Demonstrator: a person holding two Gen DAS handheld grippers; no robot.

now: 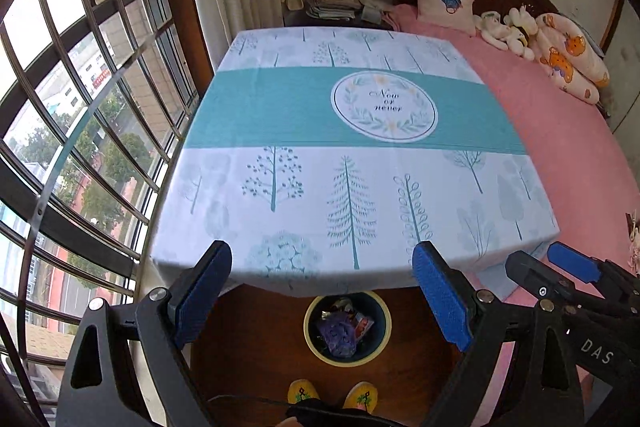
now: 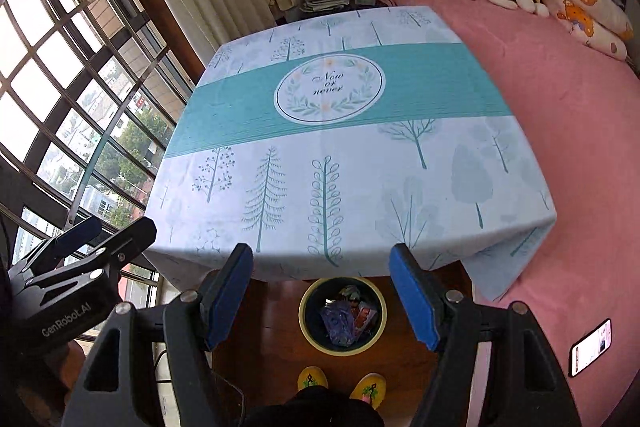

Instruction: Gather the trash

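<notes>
Blue pads on our left gripper (image 1: 322, 297) stand wide apart with nothing between them, and our right gripper (image 2: 322, 297) gapes empty too. Low in the frame's centre, the trash bin (image 1: 386, 311) sits on the wooden floor (image 1: 248, 343), wrappers (image 1: 344, 331) inside, just below the tablecloth's (image 1: 320, 187) near edge and above yellow slippers (image 1: 303, 390).
</notes>
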